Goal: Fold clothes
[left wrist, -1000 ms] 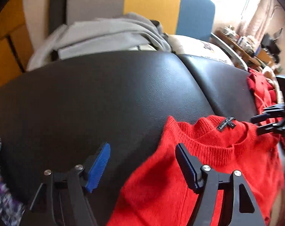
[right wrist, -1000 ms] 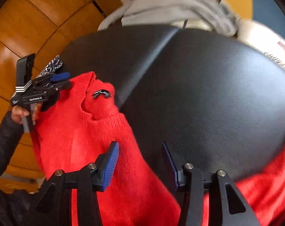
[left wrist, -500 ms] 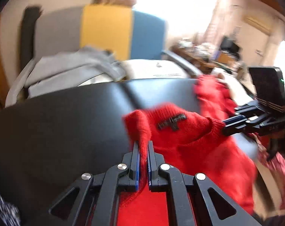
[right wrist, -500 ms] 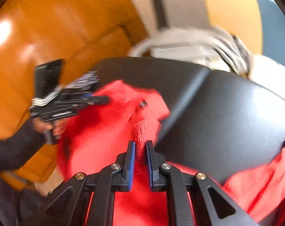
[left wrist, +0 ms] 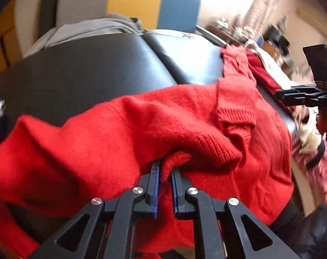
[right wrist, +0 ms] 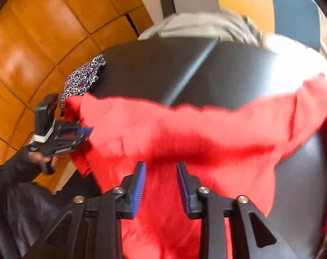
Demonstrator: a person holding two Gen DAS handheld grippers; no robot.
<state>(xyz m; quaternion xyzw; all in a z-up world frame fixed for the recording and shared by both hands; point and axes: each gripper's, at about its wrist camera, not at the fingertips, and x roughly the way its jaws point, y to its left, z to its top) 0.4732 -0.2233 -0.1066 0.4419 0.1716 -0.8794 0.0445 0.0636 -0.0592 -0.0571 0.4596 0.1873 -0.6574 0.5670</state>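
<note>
left wrist view: left gripper (left wrist: 165,172) remains clamped on the red sweater's (left wrist: 120,133) knit edge; right gripper (right wrist: 161,185), pinching half a second ago, now stands parted, probably released. sweater lies doubled across the black cushion (left wrist: 81,69), fold underway.

Black padded surface (left wrist: 81,69) spreads ahead of me, seam running down its middle. Grey garment (left wrist: 92,30) heaped at its far edge, against panel of grey, yellow and blue blocks (left wrist: 137,2). Leopard-print cloth (right wrist: 83,77) hangs off its left side. Orange wooden panelling (right wrist: 44,34) fills wall beyond. Cluttered shelf (left wrist: 234,30) far right, blurred, contents unreadable. Pale and pink fabrics (left wrist: 310,138) piled at right edge.
</note>
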